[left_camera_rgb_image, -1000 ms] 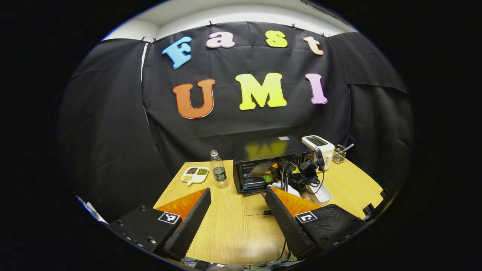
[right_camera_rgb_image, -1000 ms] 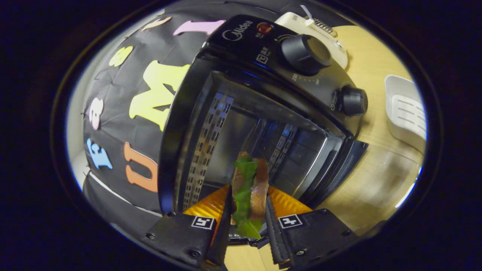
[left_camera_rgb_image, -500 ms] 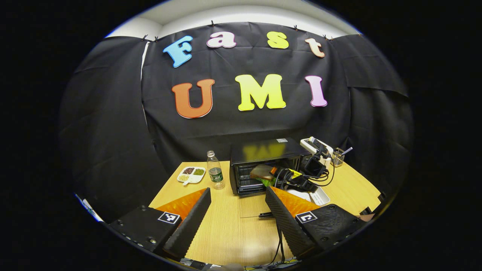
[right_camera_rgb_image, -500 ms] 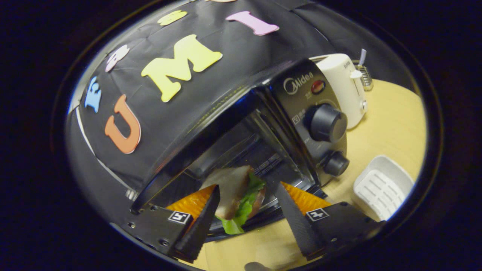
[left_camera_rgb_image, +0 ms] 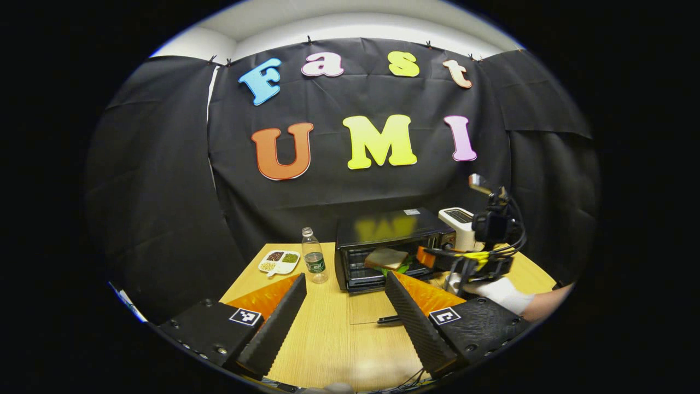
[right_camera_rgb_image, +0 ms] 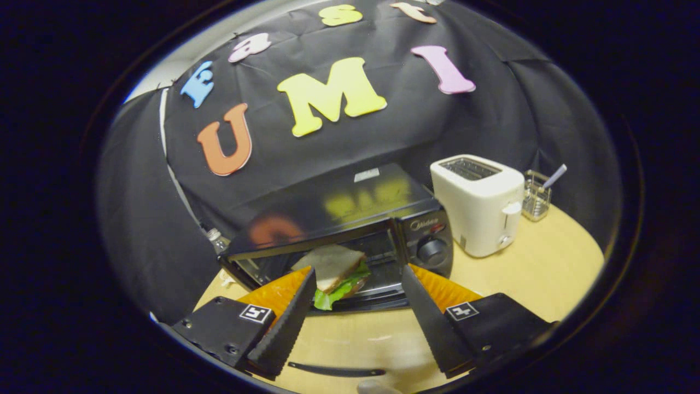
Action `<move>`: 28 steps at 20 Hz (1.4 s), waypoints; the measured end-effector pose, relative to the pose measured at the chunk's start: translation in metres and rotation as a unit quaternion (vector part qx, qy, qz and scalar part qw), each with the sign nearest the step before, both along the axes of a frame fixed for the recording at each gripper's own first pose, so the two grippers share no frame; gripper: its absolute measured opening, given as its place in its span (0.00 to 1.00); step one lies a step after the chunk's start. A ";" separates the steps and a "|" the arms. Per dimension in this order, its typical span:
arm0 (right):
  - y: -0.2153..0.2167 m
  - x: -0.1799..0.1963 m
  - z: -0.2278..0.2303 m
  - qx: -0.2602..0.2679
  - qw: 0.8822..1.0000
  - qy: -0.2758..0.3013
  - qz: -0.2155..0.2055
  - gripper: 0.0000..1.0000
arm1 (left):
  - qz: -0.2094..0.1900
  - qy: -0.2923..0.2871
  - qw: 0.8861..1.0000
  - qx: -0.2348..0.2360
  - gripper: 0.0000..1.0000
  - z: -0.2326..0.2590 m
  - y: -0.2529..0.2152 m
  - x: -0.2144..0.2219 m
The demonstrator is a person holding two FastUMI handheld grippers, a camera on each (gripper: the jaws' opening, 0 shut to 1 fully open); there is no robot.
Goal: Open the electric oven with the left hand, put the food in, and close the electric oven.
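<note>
The black electric oven [left_camera_rgb_image: 389,230] stands at the back of the table with its glass door folded down flat; the door handle [left_camera_rgb_image: 389,319] lies toward me. A sandwich [left_camera_rgb_image: 386,258] with lettuce rests inside on the rack. My left gripper [left_camera_rgb_image: 344,279] hovers open over the table, well in front of the oven, holding nothing. My right gripper [left_camera_rgb_image: 432,258], held by a gloved hand [left_camera_rgb_image: 495,293], is just right of the oven mouth. In the right gripper view the right gripper [right_camera_rgb_image: 358,273] is open, and the sandwich [right_camera_rgb_image: 331,264] lies beyond its tips inside the oven [right_camera_rgb_image: 339,210].
Left of the oven stand a water bottle [left_camera_rgb_image: 313,262] and a white divided dish [left_camera_rgb_image: 280,261] of beans. A white toaster [right_camera_rgb_image: 476,202] and a wire holder [right_camera_rgb_image: 536,200] stand to its right. Bare wooden table [left_camera_rgb_image: 333,339] lies in front.
My right gripper has opened and let go of the sandwich, which stays in the oven. It has rolled level and drawn back up and away. The left gripper has barely moved.
</note>
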State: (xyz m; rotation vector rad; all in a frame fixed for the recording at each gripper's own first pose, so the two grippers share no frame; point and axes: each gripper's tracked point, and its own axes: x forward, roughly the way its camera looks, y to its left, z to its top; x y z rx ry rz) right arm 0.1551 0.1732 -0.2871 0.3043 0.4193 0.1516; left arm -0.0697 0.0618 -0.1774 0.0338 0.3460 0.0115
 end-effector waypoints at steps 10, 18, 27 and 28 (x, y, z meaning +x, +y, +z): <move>-0.091 -0.073 0.081 -0.099 0.993 -0.048 0.030 1.00 | 0.011 0.022 1.000 0.004 0.96 -0.058 -0.026 0.023; -0.162 -0.109 0.119 -0.127 0.990 -0.060 0.020 1.00 | -0.003 0.102 0.994 -0.025 0.96 -0.157 -0.083 0.030; -0.207 -0.119 0.116 -0.143 0.989 -0.043 0.002 1.00 | -0.020 0.177 0.983 -0.040 0.96 -0.238 -0.137 0.025; -0.211 -0.121 0.113 -0.143 0.989 -0.038 0.001 1.00 | -0.019 0.184 0.982 -0.044 0.96 -0.245 -0.139 0.023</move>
